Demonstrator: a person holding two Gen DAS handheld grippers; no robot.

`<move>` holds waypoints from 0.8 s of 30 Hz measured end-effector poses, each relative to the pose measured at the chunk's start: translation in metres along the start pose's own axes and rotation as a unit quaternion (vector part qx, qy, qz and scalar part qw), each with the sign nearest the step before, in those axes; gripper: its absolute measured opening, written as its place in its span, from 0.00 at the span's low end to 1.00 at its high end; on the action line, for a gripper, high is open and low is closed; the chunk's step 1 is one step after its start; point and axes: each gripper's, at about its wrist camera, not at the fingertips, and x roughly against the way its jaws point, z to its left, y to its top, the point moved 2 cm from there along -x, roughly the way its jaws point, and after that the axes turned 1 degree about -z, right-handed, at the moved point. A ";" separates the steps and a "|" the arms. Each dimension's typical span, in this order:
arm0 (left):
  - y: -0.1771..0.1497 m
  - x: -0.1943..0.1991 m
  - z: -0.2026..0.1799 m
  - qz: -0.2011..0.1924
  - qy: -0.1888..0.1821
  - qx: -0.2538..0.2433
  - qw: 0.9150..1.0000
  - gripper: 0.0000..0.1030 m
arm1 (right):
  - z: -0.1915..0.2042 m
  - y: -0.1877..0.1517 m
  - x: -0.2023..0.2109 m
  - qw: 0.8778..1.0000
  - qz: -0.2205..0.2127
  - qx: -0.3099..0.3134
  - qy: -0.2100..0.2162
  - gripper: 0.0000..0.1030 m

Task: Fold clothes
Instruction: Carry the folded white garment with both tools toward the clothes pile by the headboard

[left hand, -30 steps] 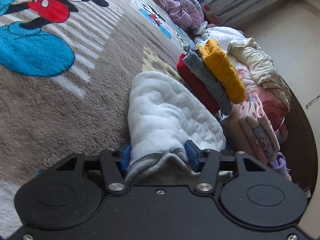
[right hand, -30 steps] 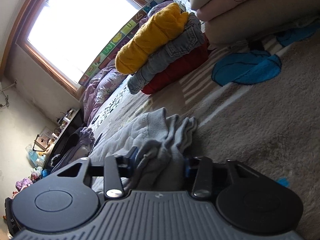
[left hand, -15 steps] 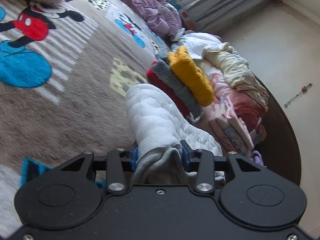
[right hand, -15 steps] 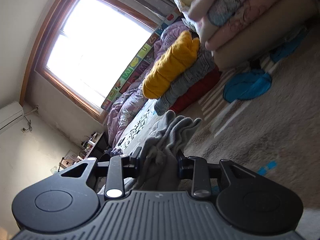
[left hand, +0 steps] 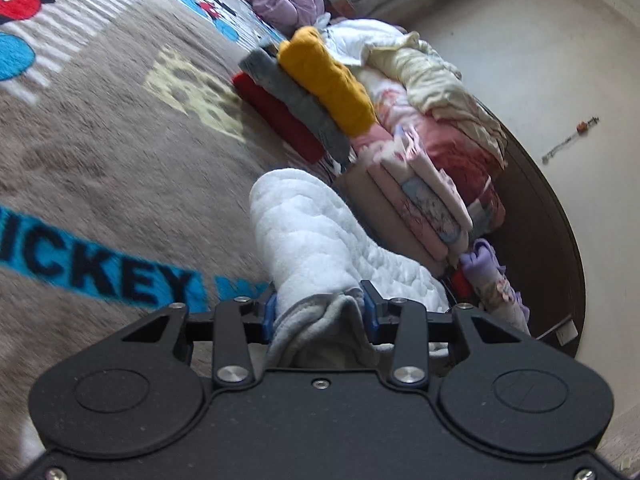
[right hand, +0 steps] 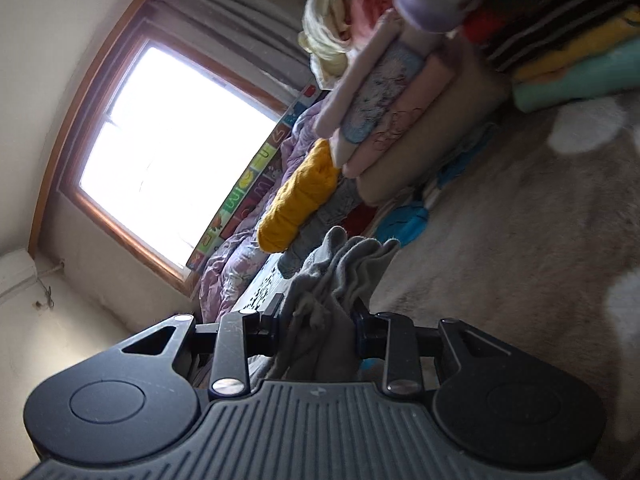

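— What are your grippers doing?

— Your left gripper (left hand: 320, 312) is squeezing the grey and white garment (left hand: 316, 240) between its fingers. Your right gripper (right hand: 318, 322) is pinching a grey bunch of it (right hand: 336, 276) too. Both closed a bit more just now, with cloth between them.

— Where is the garment?

— It is hanging above the Mickey blanket (left hand: 120, 160). Farther off, the red, grey and yellow folded pile (left hand: 312, 100) is sitting just beside the pink folded stack (left hand: 424, 204).
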 end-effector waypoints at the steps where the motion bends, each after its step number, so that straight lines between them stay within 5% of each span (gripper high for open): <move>1: 0.000 -0.001 -0.002 0.002 0.000 -0.001 1.000 0.37 | -0.003 0.001 0.001 1.000 -0.002 -0.007 -0.001 0.33; 12: 0.053 -0.016 -0.038 -0.003 -0.019 -0.038 0.999 0.37 | 0.011 0.027 -0.014 0.999 -0.032 -0.021 0.025 0.33; 19: 0.087 -0.050 -0.101 0.003 -0.088 -0.065 0.994 0.37 | 0.040 0.086 0.003 0.994 -0.095 -0.002 0.049 0.33; 24: 0.100 -0.096 -0.177 0.019 -0.156 -0.106 0.982 0.37 | 0.053 0.144 0.045 0.983 -0.172 0.025 0.056 0.33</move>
